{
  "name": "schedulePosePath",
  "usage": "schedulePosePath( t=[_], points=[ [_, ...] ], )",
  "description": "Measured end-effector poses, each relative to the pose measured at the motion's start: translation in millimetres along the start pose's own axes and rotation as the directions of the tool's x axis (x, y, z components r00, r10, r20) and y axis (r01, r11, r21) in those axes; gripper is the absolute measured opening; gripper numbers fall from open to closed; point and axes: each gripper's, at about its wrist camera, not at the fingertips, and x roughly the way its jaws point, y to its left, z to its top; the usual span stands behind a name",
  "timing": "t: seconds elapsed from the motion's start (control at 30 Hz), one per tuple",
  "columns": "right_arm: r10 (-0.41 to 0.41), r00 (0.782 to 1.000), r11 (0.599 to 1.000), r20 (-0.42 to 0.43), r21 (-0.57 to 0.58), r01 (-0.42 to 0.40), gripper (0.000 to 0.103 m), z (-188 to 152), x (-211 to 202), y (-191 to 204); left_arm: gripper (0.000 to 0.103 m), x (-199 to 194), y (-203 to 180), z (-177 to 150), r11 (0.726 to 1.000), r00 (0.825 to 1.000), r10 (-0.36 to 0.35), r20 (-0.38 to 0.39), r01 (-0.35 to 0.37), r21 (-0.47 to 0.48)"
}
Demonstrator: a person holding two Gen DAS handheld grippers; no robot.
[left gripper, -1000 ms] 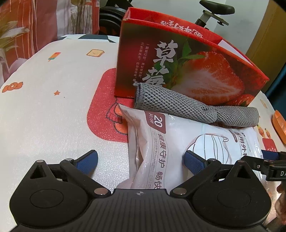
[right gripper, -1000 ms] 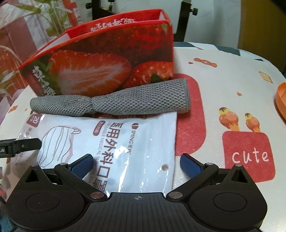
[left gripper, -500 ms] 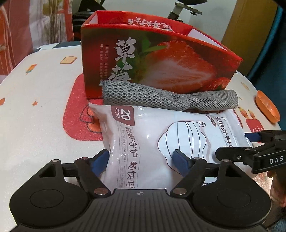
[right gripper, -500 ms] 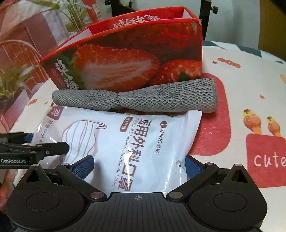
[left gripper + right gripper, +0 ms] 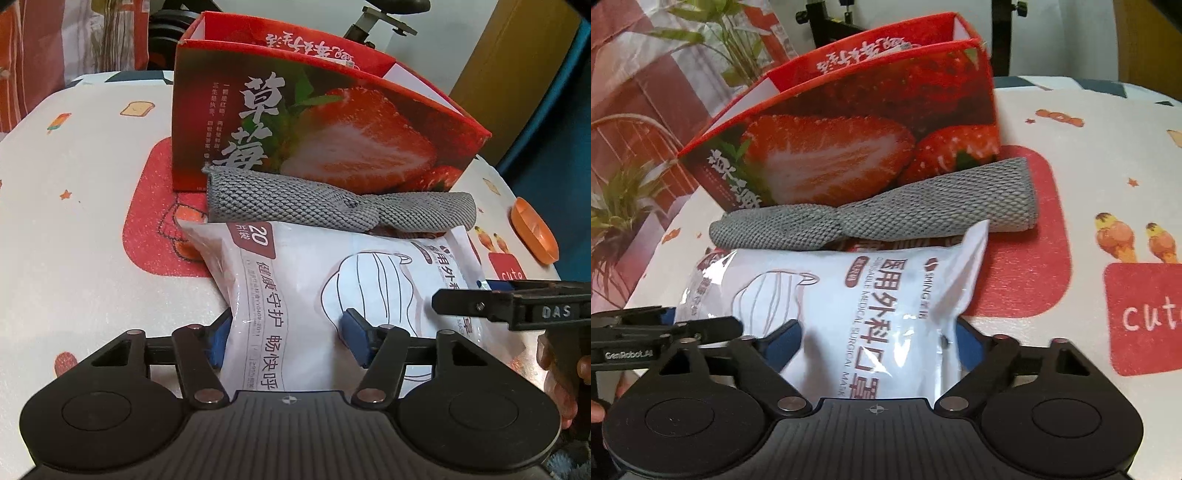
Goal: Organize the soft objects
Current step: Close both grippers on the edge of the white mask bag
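Note:
A white plastic pack of surgical masks (image 5: 332, 280) lies on the table in front of a red strawberry box (image 5: 325, 140). A rolled grey knit cloth (image 5: 332, 206) lies between the pack and the box. My left gripper (image 5: 286, 334) is shut on the pack's left end. My right gripper (image 5: 877, 345) is shut on the pack's right end (image 5: 886, 306), and its near corner lifts a little. The right gripper also shows at the right of the left wrist view (image 5: 517, 304). The cloth (image 5: 879, 218) and the box (image 5: 849, 140) show in the right wrist view too.
The table (image 5: 74, 206) has a white cover with cartoon prints and red patches. An orange dish (image 5: 533, 236) sits at its right edge. A potted plant (image 5: 624, 199) stands left of the box. An exercise bike stands behind the table.
Both grippers moved forward over the mask pack and closed on its two ends. The pack has crumpled and its right corner has risen.

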Motion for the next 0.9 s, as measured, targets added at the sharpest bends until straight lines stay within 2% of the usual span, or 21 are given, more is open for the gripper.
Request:
schedulePosePath(
  t=[0.07, 0.17, 0.33, 0.43, 0.6, 0.63, 0.77, 0.9],
  points=[
    [-0.002, 1.0, 1.0, 0.009, 0.008, 0.002, 0.07, -1.6, -2.2, -3.0, 0.064, -1.5, 0.0, -1.7, 1.0, 1.0, -0.001, -0.001, 0.001, -0.004],
    [0.007, 1.0, 1.0, 0.019, 0.028, -0.008, 0.068, -3.5, -6.5, -9.9, 0.065, -1.3, 0.5, -1.7, 1.0, 1.0, -0.002, -0.003, 0.002, -0.008],
    [-0.05, 0.997, 0.998, 0.052, 0.029, 0.049, 0.058, -11.2, -16.0, -19.4, 0.065, 0.9, 2.6, -1.8, 1.0, 1.0, -0.006, -0.005, 0.006, -0.012],
    [-0.056, 0.997, 0.998, 0.052, 0.023, 0.054, 0.054, -14.4, -19.4, -22.9, 0.065, 1.7, 2.4, -1.0, 1.0, 1.0, -0.003, -0.005, 0.003, 0.002],
    [0.0, 0.999, 0.998, 0.051, 0.064, -0.004, 0.053, -15.0, -21.6, -32.8, 0.065, 2.1, -0.5, -2.4, 1.0, 1.0, 0.006, 0.002, -0.006, 0.011],
    [0.007, 0.999, 0.998, 0.047, 0.056, -0.009, 0.05, -14.2, -21.5, -33.9, 0.065, 2.4, -0.5, -1.5, 1.0, 1.0, 0.004, -0.003, -0.004, 0.012],
    [0.055, 0.997, 0.997, 0.046, 0.058, -0.058, 0.049, -13.6, -22.2, -43.0, 0.063, 3.6, 5.9, 4.7, 1.0, 0.999, -0.03, -0.035, 0.03, 0.007],
    [0.095, 0.995, 0.993, 0.04, 0.073, -0.098, 0.047, -11.9, -21.0, -46.7, 0.063, 3.4, 6.9, 2.2, 0.999, 0.999, -0.037, -0.026, 0.037, 0.006]
  ],
)
